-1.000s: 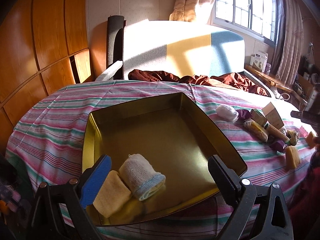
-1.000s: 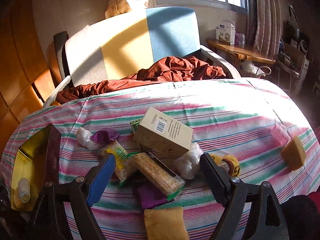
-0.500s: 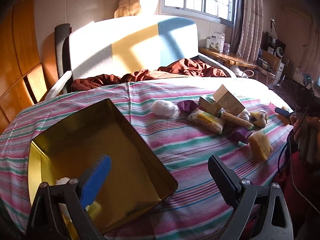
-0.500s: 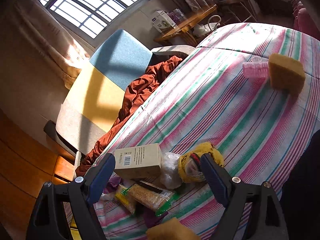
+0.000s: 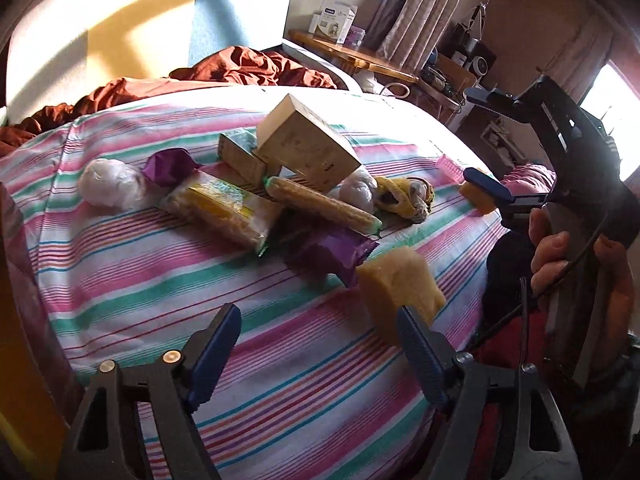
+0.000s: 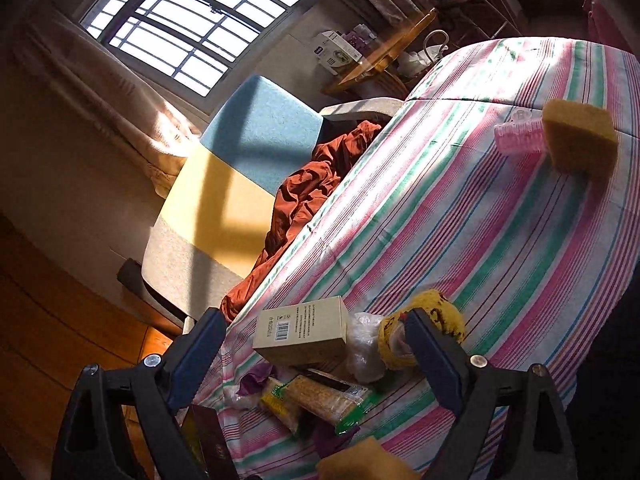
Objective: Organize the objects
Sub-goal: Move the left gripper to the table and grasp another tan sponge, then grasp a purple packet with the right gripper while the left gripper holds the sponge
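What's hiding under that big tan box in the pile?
The tan box leans tilted on a smaller green-edged box and a long cracker pack, with a clear plastic bag tucked beside it. Whatever lies directly beneath its middle is covered.

L wrist cam sits low over the near edge of the striped tablecloth (image 5: pixel 132 264), level, looking fwd between its own open fingers (image 5: pixel 218 346) at the pile around the tan box (image 5: pixel 306 146), w/ the right gripper (image 5: pixel 516 196) in view at right. R wrist cam is rolled hard, horizon tilted, looking across the cloth (image 6: pixel 480 216) toward the window (image 6: pixel 192 20) and chair (image 6: pixel 240 176). Both share the pile: box (image 6: pixel 300 330), yellow sponge (image 5: pixel 400 284) (image 6: pixel 360 460), and the far sponge (image 6: pixel 580 136).
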`<action>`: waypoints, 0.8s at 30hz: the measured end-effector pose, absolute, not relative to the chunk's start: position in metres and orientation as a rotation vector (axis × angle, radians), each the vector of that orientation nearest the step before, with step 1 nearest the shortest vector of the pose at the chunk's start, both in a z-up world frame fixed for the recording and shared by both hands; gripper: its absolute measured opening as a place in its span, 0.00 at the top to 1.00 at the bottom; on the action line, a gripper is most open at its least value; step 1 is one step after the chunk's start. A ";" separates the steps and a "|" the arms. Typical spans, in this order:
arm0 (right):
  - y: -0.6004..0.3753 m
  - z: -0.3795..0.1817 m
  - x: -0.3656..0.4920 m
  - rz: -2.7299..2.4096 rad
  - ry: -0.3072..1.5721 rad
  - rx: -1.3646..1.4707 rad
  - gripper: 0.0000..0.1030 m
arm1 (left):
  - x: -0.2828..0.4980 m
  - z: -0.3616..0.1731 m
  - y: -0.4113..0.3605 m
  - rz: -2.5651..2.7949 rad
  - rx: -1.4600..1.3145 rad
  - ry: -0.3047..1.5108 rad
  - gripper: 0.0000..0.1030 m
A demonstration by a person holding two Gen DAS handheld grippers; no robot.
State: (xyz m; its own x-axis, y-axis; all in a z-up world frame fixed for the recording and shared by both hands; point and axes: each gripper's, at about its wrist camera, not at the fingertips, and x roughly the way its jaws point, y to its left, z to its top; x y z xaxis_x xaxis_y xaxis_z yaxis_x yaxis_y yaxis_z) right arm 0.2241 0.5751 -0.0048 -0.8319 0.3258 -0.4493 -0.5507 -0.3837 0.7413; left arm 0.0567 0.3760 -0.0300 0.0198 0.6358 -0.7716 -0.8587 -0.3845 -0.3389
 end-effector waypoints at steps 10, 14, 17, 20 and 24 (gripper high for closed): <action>0.574 -0.001 0.229 2.245 1.312 -0.265 0.06 | 0.082 -0.055 0.445 1.487 -1.285 0.228 0.30; 0.573 -0.001 0.226 2.260 1.308 -0.281 0.06 | 0.084 -0.064 0.459 1.500 -1.330 0.234 0.21; 0.574 -0.002 0.224 2.257 1.306 -0.303 0.06 | 0.088 -0.069 0.465 1.520 -1.331 0.251 0.21; 0.574 -0.004 0.223 2.255 1.311 -0.319 0.06 | 0.097 -0.069 0.462 1.582 -1.260 0.326 0.34; 0.572 -0.004 0.210 2.300 1.308 -0.397 0.06 | 0.100 -0.063 0.438 1.573 -1.162 0.348 0.46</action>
